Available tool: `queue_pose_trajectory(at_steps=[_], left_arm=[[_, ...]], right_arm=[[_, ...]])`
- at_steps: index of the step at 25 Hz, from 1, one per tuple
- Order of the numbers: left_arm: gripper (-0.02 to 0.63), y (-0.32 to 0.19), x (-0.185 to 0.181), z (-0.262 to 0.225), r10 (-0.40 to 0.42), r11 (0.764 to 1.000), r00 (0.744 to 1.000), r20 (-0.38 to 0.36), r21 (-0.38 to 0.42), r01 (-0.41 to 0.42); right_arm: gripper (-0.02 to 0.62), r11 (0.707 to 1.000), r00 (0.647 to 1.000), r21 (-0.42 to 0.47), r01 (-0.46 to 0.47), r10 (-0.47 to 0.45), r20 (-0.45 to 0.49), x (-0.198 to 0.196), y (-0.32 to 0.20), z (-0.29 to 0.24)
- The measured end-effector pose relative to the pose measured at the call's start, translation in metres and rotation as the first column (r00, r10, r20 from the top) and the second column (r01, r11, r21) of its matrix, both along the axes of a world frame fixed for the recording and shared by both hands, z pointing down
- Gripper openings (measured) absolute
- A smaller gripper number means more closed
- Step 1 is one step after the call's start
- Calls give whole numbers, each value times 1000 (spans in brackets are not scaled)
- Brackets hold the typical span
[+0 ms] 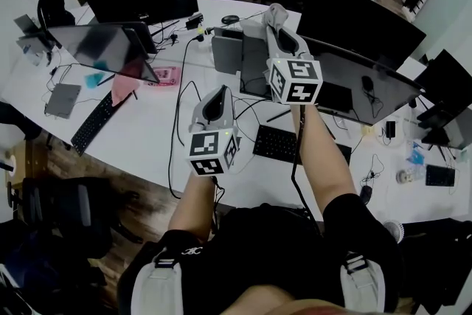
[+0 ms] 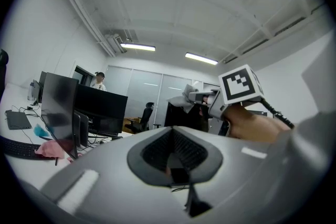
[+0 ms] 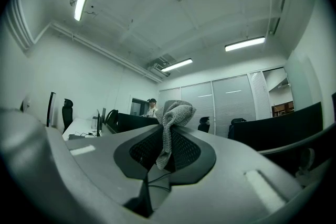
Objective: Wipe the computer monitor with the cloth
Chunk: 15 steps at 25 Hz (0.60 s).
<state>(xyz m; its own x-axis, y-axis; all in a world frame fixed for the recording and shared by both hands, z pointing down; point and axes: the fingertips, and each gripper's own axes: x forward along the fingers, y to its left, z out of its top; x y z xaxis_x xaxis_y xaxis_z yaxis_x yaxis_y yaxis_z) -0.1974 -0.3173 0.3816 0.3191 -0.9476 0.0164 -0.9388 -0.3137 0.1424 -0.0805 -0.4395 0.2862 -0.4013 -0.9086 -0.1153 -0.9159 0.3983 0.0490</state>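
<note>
Grey knitted cloth (image 3: 174, 113) is pinched between the closed jaws of the right gripper (image 3: 167, 147), which is raised, pointing upward, near the upper left edge of the dark computer monitor (image 1: 354, 77) on the white desk (image 1: 147, 133). The left gripper (image 2: 173, 155), jaws together on nothing, is held lower over the desk's near edge.

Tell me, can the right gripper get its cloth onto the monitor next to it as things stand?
Probably yes. The right gripper is shut on the cloth and raised beside the monitor, with nothing visible between them; the left gripper sits lower, out of the way.
</note>
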Motion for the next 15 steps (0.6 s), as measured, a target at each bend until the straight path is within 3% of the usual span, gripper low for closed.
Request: queue_pose_trajectory(at_steps=[15], left_arm=[[52, 5, 54, -2, 67, 998, 998, 13, 0, -67]], right_arm=[[37, 992, 992, -40, -117, 115, -52, 71, 10, 4]])
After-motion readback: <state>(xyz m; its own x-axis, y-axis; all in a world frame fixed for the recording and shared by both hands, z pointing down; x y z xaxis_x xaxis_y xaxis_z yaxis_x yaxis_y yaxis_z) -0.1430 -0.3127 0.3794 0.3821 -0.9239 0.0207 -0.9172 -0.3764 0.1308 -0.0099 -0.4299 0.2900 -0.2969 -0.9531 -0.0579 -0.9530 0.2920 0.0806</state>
